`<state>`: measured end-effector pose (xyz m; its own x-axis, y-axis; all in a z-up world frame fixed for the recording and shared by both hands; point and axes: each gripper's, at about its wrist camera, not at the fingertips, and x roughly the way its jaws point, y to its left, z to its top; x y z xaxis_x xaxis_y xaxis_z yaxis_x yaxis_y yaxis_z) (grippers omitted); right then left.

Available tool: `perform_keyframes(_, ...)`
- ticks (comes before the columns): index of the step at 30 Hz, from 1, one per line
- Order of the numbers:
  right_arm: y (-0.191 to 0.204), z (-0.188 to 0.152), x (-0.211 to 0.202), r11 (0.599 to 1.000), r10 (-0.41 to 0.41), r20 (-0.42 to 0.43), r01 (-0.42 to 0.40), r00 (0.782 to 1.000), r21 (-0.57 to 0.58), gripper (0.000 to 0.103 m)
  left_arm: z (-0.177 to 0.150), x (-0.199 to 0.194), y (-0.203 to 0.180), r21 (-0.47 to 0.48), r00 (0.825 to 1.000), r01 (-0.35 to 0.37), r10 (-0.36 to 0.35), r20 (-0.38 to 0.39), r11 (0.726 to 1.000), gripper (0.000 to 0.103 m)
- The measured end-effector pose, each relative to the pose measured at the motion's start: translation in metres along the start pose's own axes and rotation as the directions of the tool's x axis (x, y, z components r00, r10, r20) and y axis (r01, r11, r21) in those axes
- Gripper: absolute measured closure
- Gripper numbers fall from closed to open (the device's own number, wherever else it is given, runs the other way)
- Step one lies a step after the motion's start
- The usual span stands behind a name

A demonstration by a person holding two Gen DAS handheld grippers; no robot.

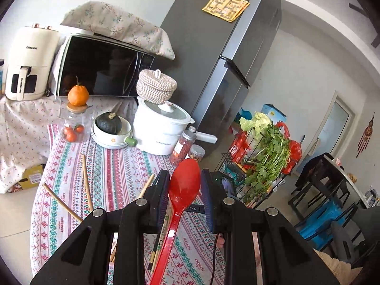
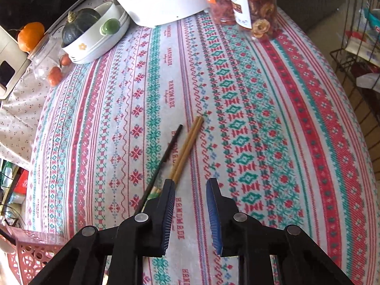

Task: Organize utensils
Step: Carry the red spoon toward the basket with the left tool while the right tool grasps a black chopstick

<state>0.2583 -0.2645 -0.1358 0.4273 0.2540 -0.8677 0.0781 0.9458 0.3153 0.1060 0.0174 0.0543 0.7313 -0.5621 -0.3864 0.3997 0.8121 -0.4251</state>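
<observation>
In the left wrist view my left gripper (image 1: 185, 174) holds a red plastic spoon (image 1: 184, 190); the bowl sticks out forward between the fingers and the handle runs back under the gripper, lifted above the patterned tablecloth (image 1: 114, 173). Loose wooden chopsticks (image 1: 86, 182) lie on the cloth to the left. In the right wrist view my right gripper (image 2: 191, 182) is open and empty just above the cloth (image 2: 261, 118). A wooden chopstick pair (image 2: 187, 147) and a black chopstick (image 2: 166, 156) lie by its left finger.
A red perforated basket (image 2: 33, 251) sits at the lower left. At the back stand a white cooker (image 1: 161, 128), bowls with a green squash (image 1: 111, 130), snack jars (image 2: 249, 4), a glass jar (image 1: 73, 123), microwave (image 1: 102, 68) and fridge (image 1: 213, 59). A wire rack with greens (image 1: 261, 163) stands right.
</observation>
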Motion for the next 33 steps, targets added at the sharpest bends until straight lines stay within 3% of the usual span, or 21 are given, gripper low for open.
perform_keyframes(4, 0.014, 0.014, 0.021, 1.000, -0.004, -0.002, 0.004, 1.000, -0.020, 0.079, 0.005, -0.010, 0.015, -0.027, 0.999, 0.006, -0.005, 0.039, 1.000, 0.075)
perform_keyframes(9, 0.027, 0.020, 0.043, 0.990, -0.127, -0.008, 0.126, 0.992, -0.064, 0.079, 0.008, -0.011, 0.026, -0.047, 0.999, 0.001, 0.001, 0.041, 0.999, 0.075)
perform_keyframes(14, 0.055, 0.016, 0.057, 0.971, -0.169, -0.032, 0.161, 0.985, -0.177, 0.078, 0.007, -0.010, 0.030, -0.050, 0.999, -0.004, 0.006, 0.038, 0.999, 0.075)
perform_keyframes(17, 0.069, 0.010, 0.060, 0.939, -0.239, -0.001, 0.231, 0.971, -0.253, 0.082, 0.005, -0.012, 0.030, -0.042, 0.999, -0.015, 0.017, 0.043, 0.999, 0.075)
perform_keyframes(21, 0.059, 0.007, 0.055, 0.960, -0.202, 0.008, 0.199, 0.979, -0.195, 0.093, 0.002, -0.014, 0.031, -0.044, 0.998, -0.015, 0.018, 0.059, 0.999, 0.075)
perform_keyframes(24, 0.049, 0.003, 0.047, 0.989, -0.082, -0.005, 0.081, 0.997, -0.126, 0.099, 0.001, -0.016, 0.035, -0.048, 0.995, -0.014, 0.018, 0.093, 0.999, 0.075)
perform_keyframes(33, 0.071, -0.014, -0.033, 0.983, 0.052, 0.158, -0.022, 0.986, -0.182, 0.099, 0.003, -0.023, 0.041, -0.060, 0.979, 0.001, 0.012, 0.203, 0.998, 0.075)
